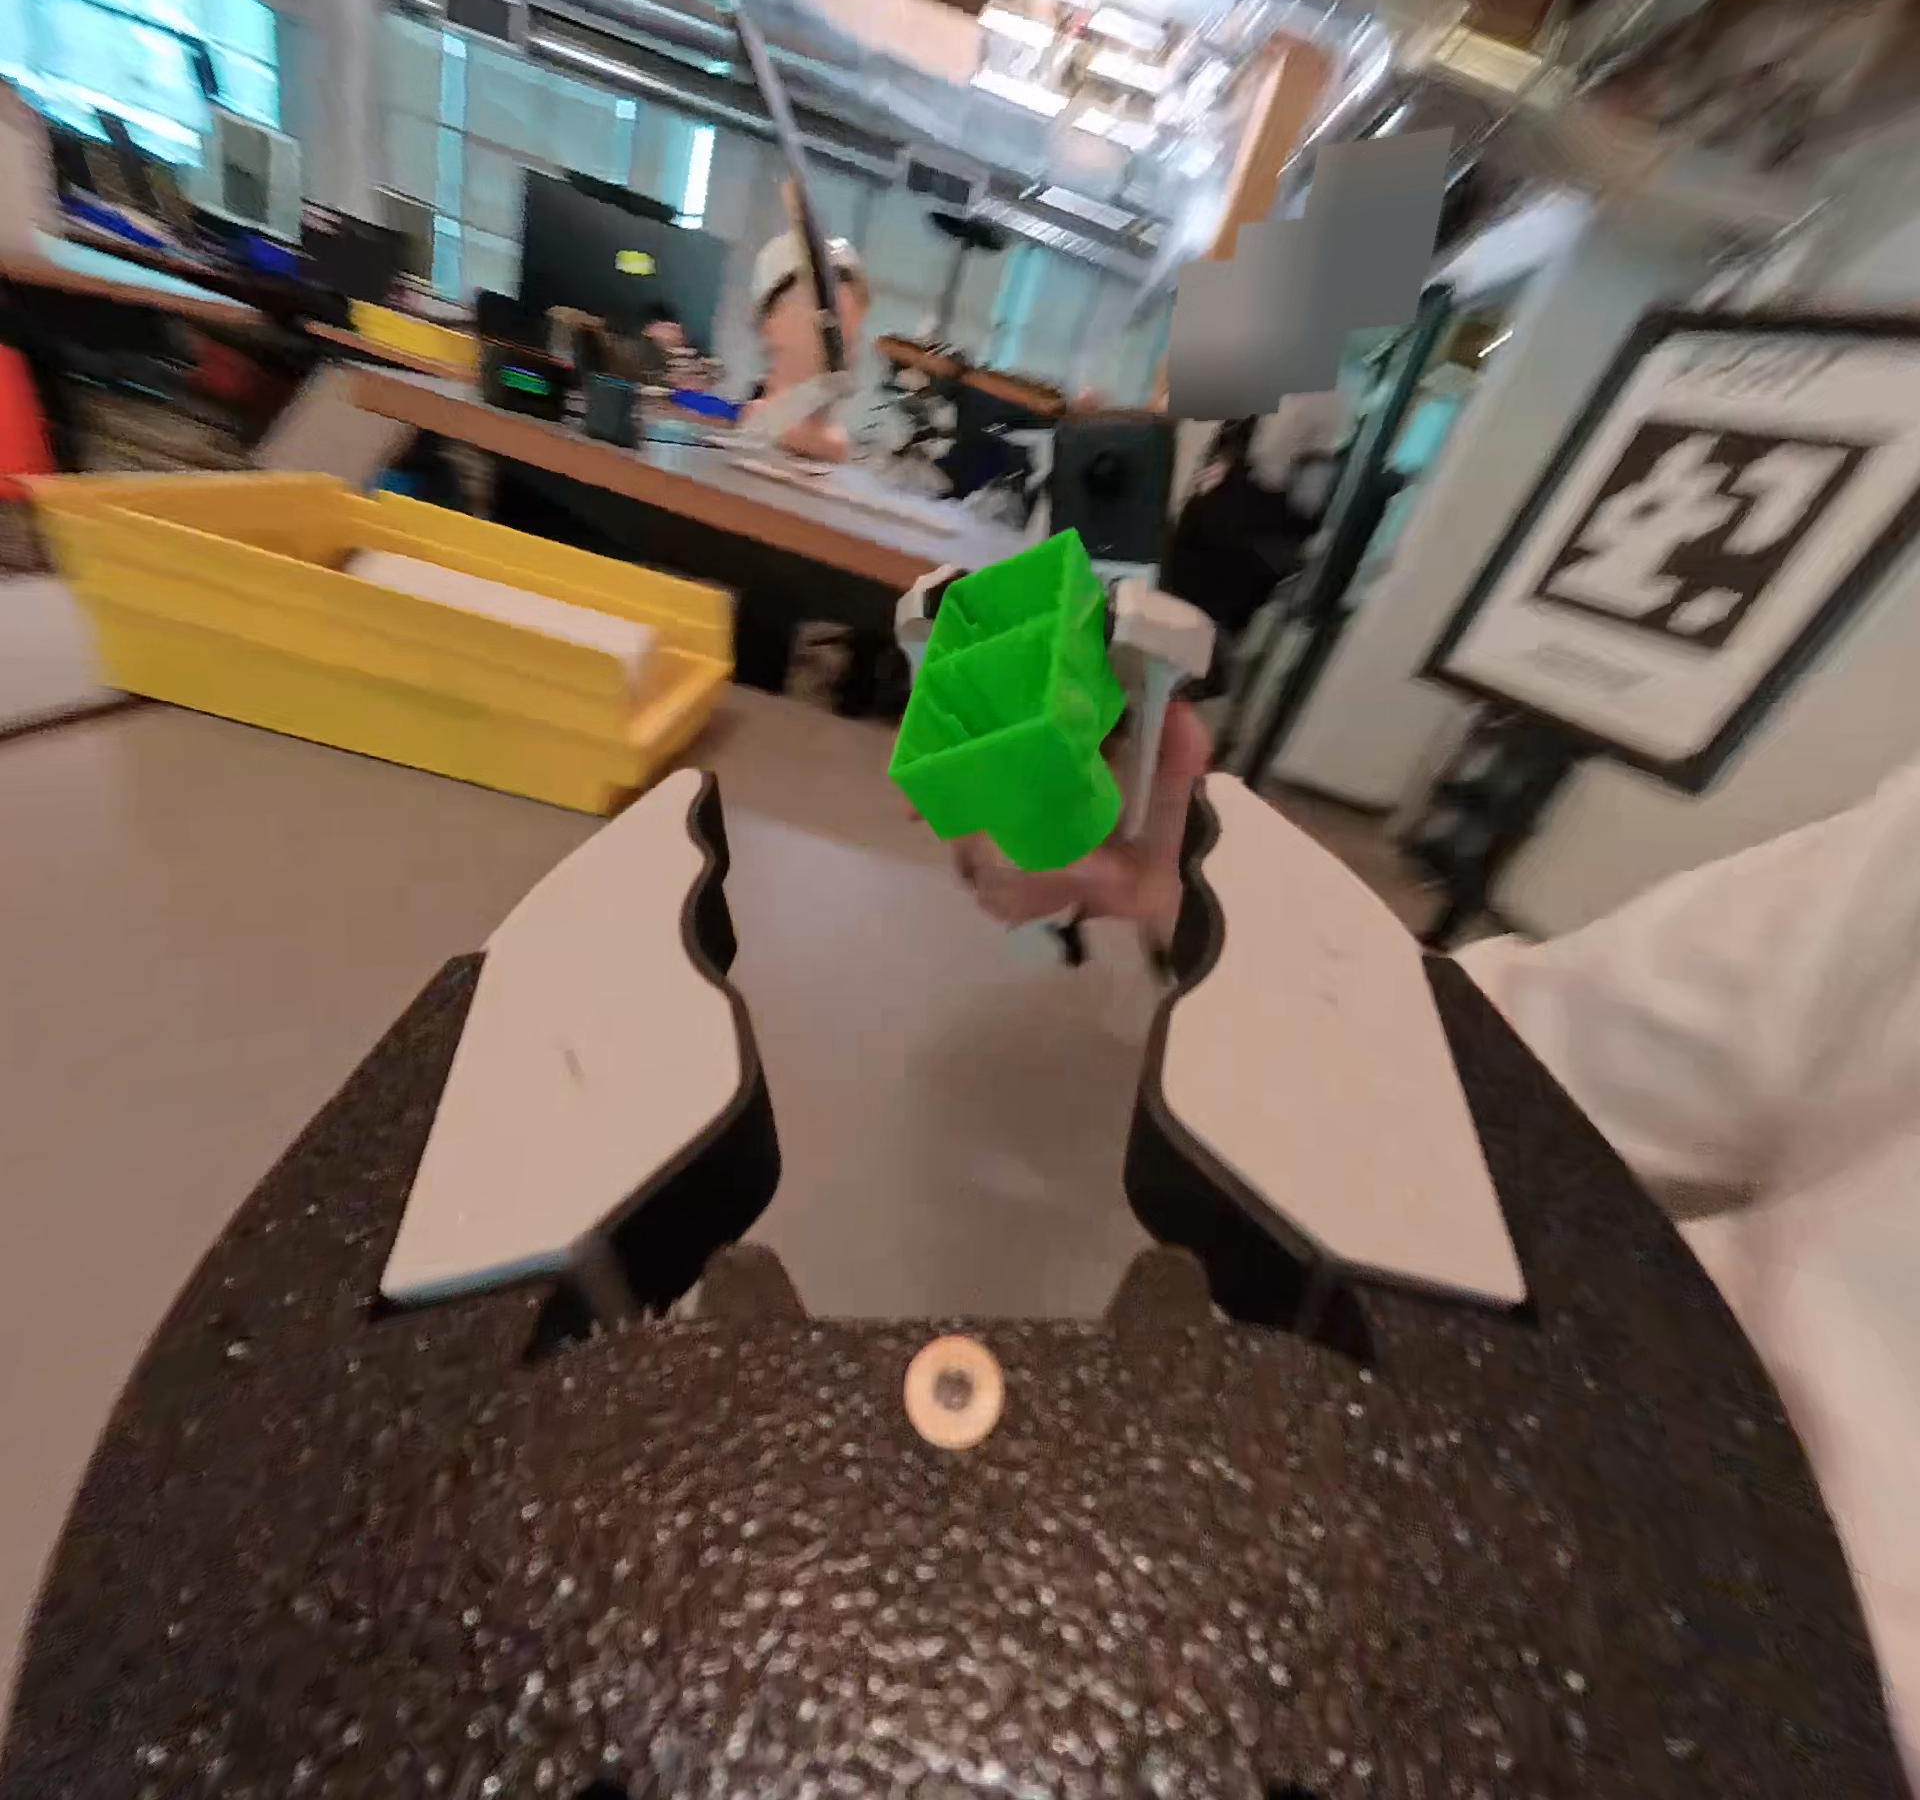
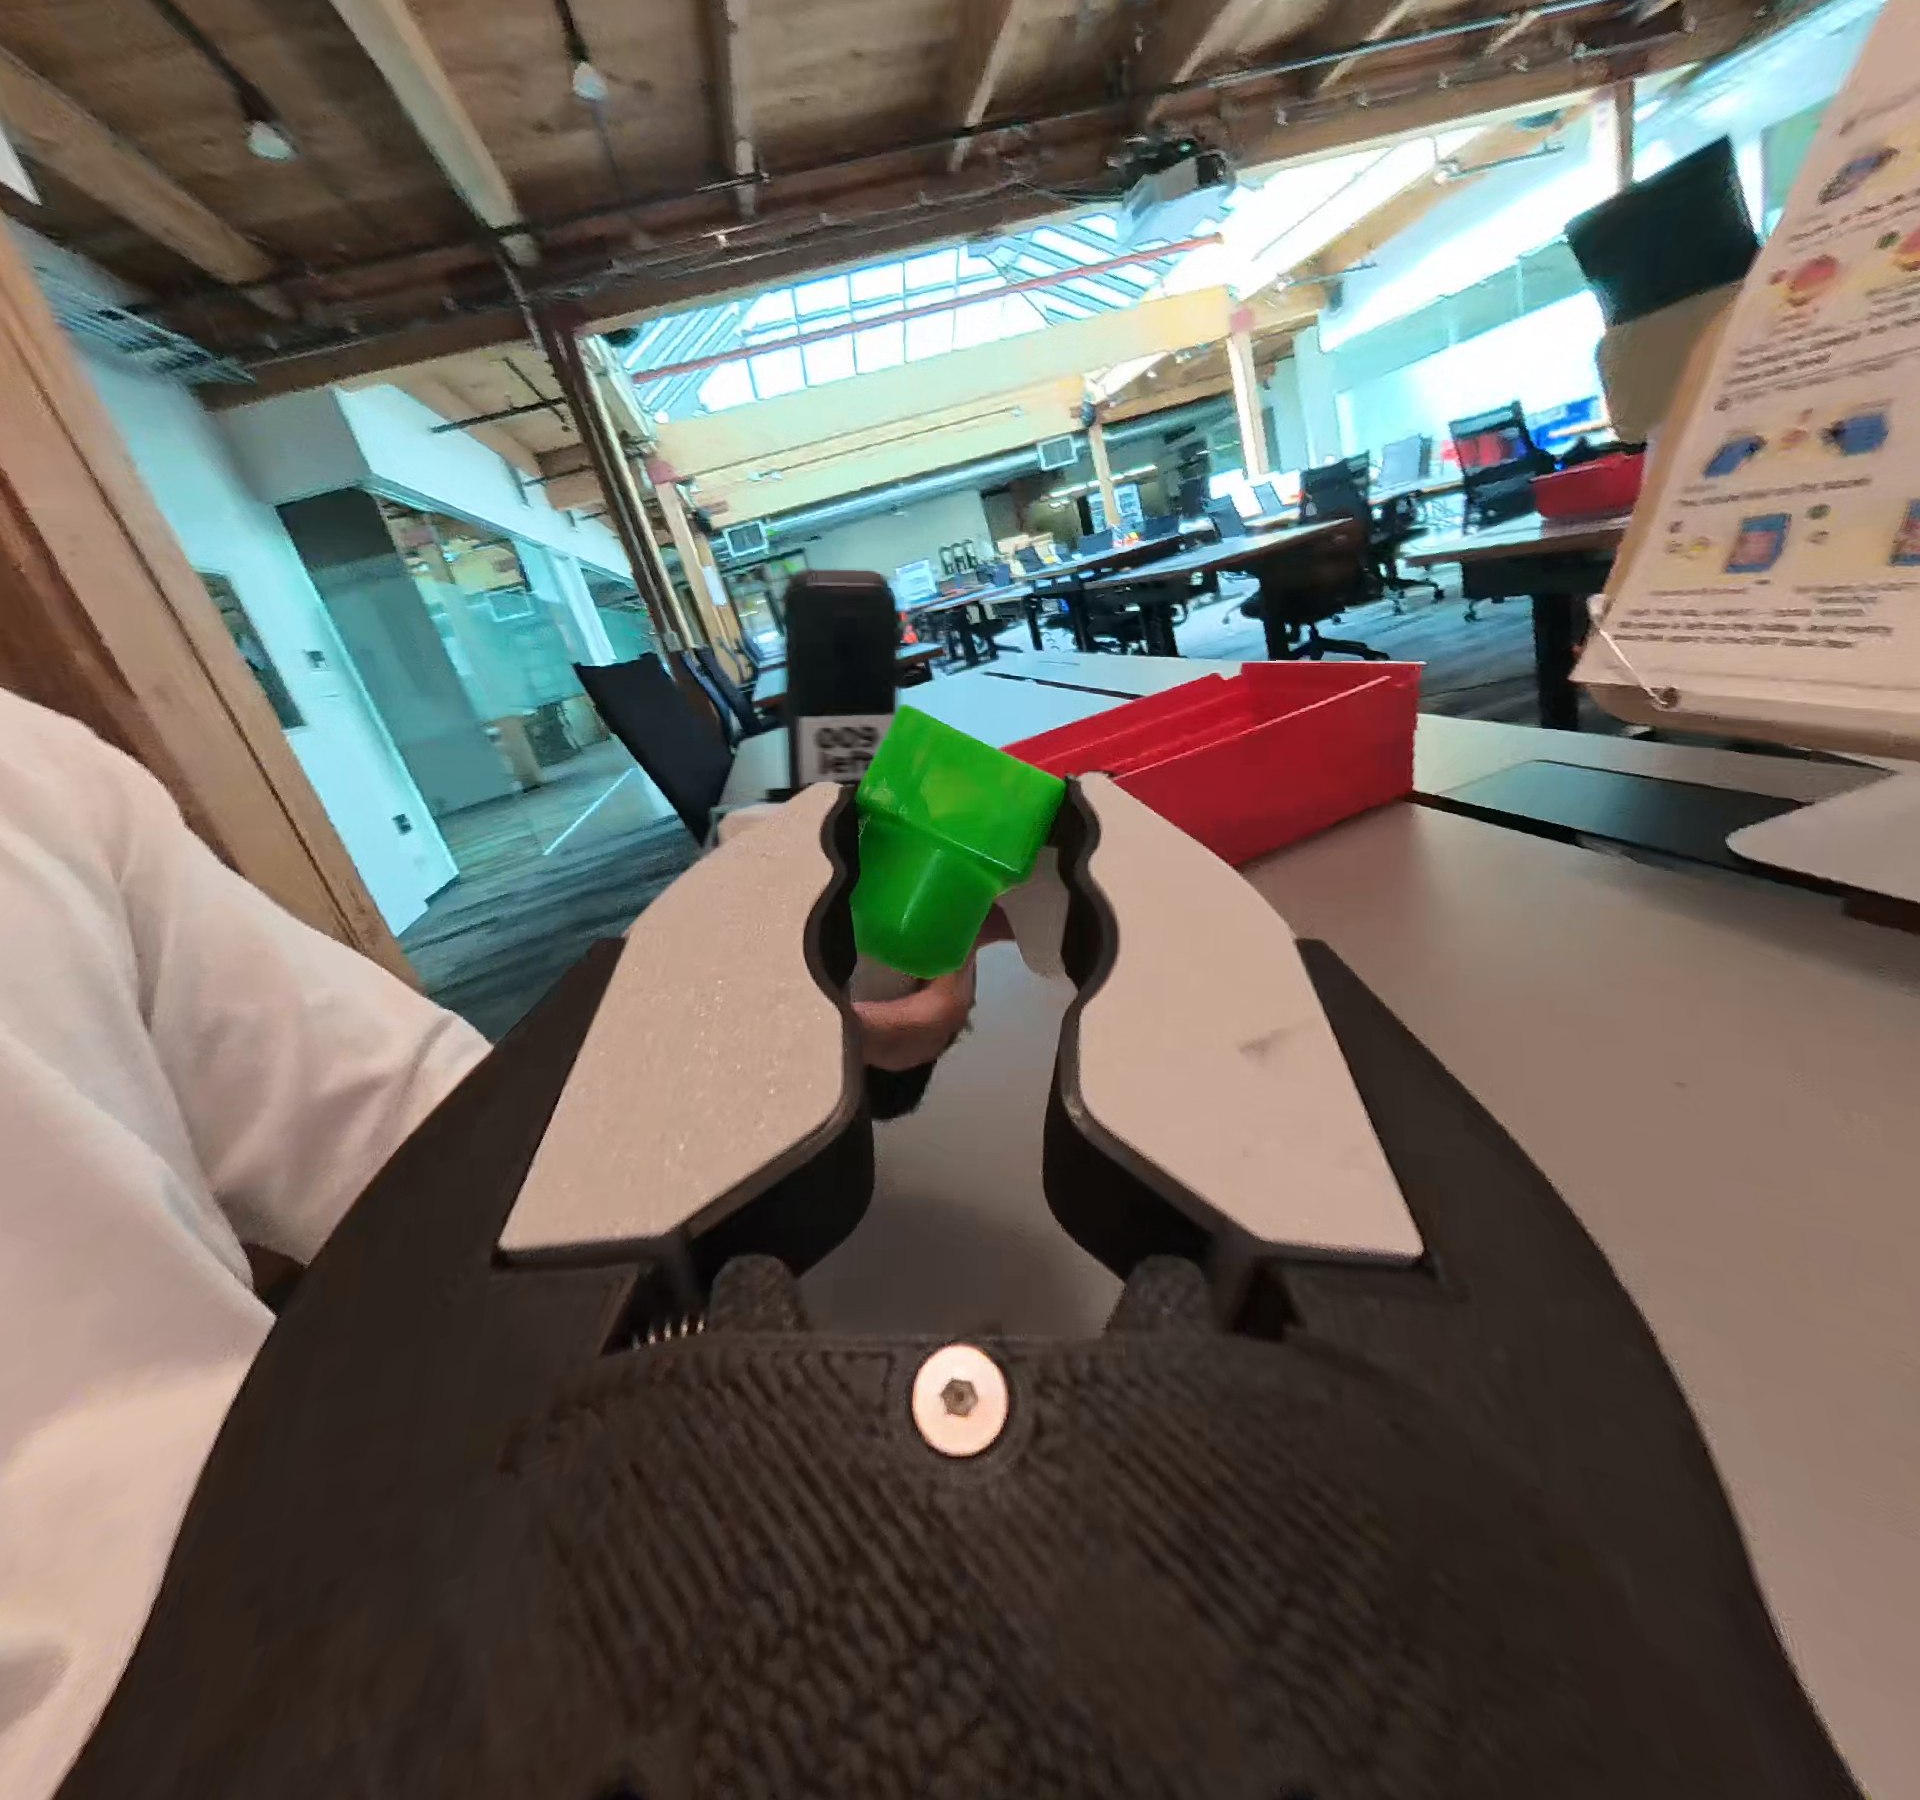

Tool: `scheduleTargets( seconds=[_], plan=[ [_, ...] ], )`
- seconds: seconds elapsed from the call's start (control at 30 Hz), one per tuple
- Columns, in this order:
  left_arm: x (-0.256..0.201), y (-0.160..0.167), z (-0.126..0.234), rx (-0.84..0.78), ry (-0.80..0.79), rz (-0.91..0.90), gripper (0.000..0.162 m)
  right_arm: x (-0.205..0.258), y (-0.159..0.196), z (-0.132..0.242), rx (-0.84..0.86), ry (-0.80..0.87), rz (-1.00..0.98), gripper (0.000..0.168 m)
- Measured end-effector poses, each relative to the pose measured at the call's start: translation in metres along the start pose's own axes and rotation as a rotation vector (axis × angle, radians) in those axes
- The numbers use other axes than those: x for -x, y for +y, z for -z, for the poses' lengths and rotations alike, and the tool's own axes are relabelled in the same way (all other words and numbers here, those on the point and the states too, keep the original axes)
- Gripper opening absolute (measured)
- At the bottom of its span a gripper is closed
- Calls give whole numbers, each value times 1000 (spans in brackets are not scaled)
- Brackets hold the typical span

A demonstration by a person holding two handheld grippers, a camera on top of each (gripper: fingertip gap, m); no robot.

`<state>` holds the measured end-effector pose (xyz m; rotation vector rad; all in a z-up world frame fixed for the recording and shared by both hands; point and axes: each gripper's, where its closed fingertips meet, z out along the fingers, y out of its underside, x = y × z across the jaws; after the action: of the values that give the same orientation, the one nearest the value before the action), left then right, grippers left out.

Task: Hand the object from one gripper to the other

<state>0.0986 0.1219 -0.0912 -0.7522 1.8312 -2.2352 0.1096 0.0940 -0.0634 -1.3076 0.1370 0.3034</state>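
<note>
A bright green plastic piece (image 2: 951,851), with a round stub below a wider square top, is clamped between the tips of my right gripper (image 2: 956,805) and held above the grey table (image 2: 1558,1023). In the left wrist view the green piece (image 1: 1008,711) hangs in the right gripper (image 1: 1039,623), just beyond my left gripper (image 1: 956,805). The left gripper is open wide and empty, and its pads (image 1: 613,1012) stand apart from the piece. The two grippers face each other closely. A hand (image 2: 914,1018) shows behind the piece.
A yellow bin (image 1: 395,628) holding a white block sits on the table to the left. A red bin (image 2: 1226,742) sits behind the grippers. A laptop (image 2: 1829,831) and a printed sheet on a stand (image 2: 1787,462) are at the right. White sleeves (image 1: 1714,1002) flank both views.
</note>
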Motion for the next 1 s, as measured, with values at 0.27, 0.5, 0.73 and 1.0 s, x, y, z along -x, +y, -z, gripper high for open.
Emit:
scheduleTargets(
  seconds=[0.27, 0.5, 0.73, 1.0],
  plan=[
    [-14, 16, -3, 41, 219, 285, 37, 7, 16, -14, 72, 28, 127, 37],
    [13, 16, 5, 27, -1, -18, 36, -14, 27, -12, 123, 172, 74, 39],
    [8, 1, 16, -10, -170, -742, 36, -18, 31, -10, 58, 74, -531, 74],
    [7, 13, 9, 137, -264, -1175, 36, -18, 42, -14, 26, -51, -797, 61]
  ],
)
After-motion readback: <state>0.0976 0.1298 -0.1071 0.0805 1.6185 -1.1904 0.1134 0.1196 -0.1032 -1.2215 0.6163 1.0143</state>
